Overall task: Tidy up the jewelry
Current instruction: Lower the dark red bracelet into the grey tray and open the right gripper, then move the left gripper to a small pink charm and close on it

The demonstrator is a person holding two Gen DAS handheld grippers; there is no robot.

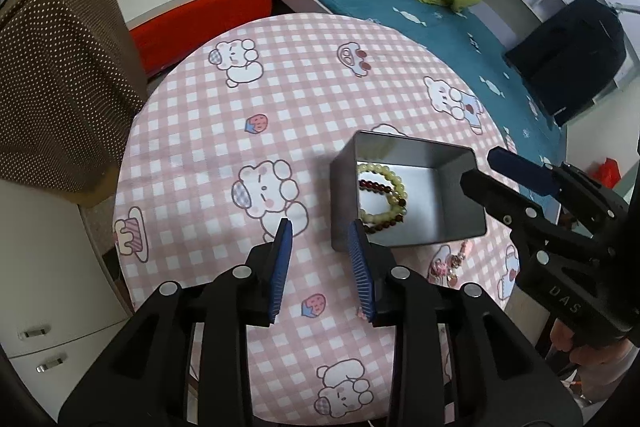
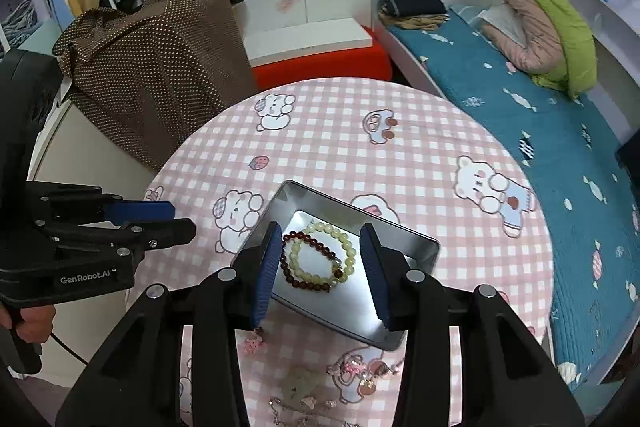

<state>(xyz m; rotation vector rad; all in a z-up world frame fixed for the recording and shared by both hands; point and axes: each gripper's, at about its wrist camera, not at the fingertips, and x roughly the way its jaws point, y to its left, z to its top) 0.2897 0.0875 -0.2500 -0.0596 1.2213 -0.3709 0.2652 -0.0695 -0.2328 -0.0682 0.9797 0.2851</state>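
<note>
Through my left wrist camera, my left gripper (image 1: pixel 320 227) hangs with its jaws parted and nothing between them, over the round table in pink checked cloth (image 1: pixel 192 155). Just right of its right fingertip stands the open grey metal tin (image 1: pixel 404 195), holding a pale yellow-green bead bracelet (image 1: pixel 386 191) and a dark red bead bracelet (image 1: pixel 374 185). Through my right wrist camera, my right gripper (image 2: pixel 320 239) is also parted and empty, poised over the tin (image 2: pixel 420 251) with both bracelets framed between its fingers. Below the fingers, loose pink charm trinkets and a thin silver chain (image 2: pixel 356 375) lie on the cloth. I judge them light, limp and snag-prone, best pinched at a charm or bunched links.
</note>
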